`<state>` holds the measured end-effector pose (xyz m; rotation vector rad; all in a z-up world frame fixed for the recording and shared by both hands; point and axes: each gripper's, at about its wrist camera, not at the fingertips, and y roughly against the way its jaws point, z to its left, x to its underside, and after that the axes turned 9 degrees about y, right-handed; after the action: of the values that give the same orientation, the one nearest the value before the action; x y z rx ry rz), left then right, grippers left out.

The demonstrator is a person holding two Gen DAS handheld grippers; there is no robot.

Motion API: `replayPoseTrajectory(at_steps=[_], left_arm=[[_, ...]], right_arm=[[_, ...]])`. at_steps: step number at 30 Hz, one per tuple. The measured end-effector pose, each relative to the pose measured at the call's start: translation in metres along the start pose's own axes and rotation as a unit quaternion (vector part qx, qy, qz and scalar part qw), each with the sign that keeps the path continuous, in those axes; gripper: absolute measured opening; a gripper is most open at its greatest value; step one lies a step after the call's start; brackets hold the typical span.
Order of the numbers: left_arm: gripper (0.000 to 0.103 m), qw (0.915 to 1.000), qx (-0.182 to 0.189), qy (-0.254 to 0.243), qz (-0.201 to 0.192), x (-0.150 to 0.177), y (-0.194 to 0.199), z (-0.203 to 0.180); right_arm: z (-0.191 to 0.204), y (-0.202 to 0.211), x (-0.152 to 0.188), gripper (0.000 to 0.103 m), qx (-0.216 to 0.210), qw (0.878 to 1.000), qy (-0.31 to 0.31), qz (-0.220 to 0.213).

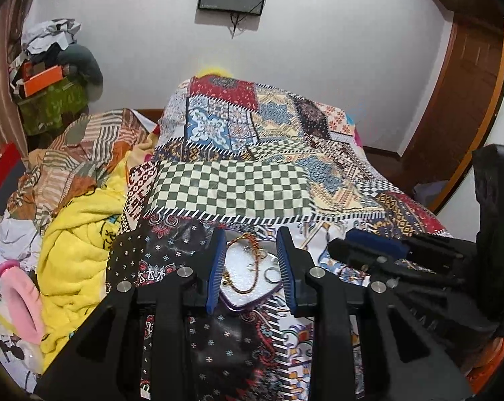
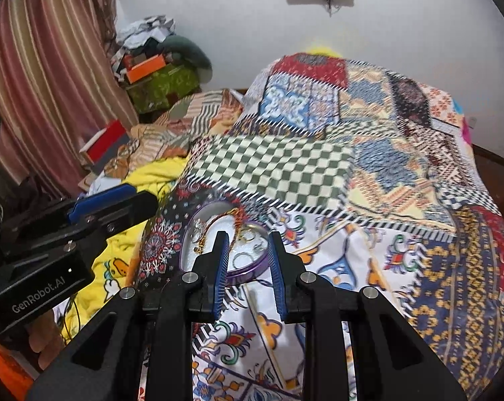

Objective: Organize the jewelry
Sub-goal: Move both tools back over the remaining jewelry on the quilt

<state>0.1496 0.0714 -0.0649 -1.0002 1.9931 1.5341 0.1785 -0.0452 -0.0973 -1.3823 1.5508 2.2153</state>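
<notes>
So the heart-shaped purple jewelry tin [image 1: 243, 297] sits open on the patchwork bedspread [image 1: 245, 187], near edge of the bed, with a beaded necklace [image 1: 248, 244] and some rings [image 1: 270, 272] inside on its white lining. The left gripper [image 1: 252, 267] hovers right over it, fingers parted a little, holding nothing. The right gripper [image 2: 248, 267] hangs just right of it, fingers a bit apart too, also empty. Yellow blanket [image 1: 78, 244] is bunched up on the left.
</notes>
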Motion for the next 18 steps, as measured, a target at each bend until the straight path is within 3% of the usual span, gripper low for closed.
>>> replayPoseTrajectory(at_steps=[10, 14, 18], left_arm=[[0.036, 0.9995, 0.019, -0.024, -0.011, 0.005, 0.016, -0.034], [0.038, 0.999, 0.026, -0.037, -0.004, 0.01, 0.012, -0.05], [0.039, 0.9982, 0.033, -0.049, 0.011, 0.017, 0.002, -0.065]], right_arm=[[-0.025, 0.049, 0.007, 0.022, 0.041, 0.998, -0.029, -0.038], [-0.042, 0.068, 0.014, 0.032, 0.063, 0.996, -0.045, -0.05], [-0.058, 0.084, 0.022, 0.033, 0.09, 0.992, -0.06, -0.057]])
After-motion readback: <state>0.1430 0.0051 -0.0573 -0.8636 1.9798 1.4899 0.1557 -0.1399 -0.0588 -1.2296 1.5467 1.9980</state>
